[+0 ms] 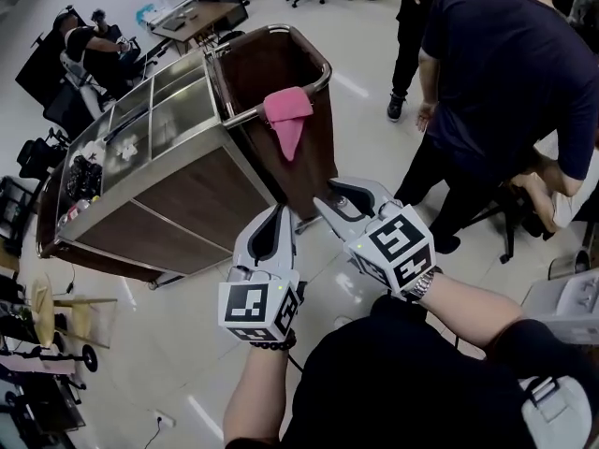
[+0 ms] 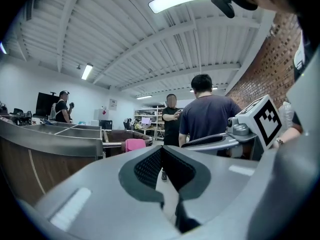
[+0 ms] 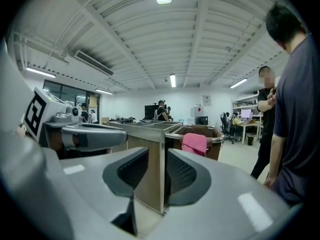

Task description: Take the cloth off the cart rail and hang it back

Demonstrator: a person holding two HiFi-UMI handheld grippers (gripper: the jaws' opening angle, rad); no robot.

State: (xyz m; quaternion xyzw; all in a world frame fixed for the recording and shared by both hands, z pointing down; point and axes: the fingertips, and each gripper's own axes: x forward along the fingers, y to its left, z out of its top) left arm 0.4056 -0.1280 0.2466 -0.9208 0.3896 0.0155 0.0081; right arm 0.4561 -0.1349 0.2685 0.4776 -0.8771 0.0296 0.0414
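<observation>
Left gripper [image 1: 278,210] closed | right gripper [image 1: 335,195] parted (empty) | one cloth [image 1: 286,110], one cart [image 1: 178,204]

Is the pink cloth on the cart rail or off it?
On: the pink cloth drapes over the cart rail, one end hanging down.

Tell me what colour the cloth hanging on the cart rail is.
The cloth is pink; the head view shows it best.

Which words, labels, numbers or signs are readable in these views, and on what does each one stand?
No text is readable in any view.
Left cube and right cube: black-and-white square markers only, no letters.
Wall sign at the far end of the room: too small to read.
</observation>
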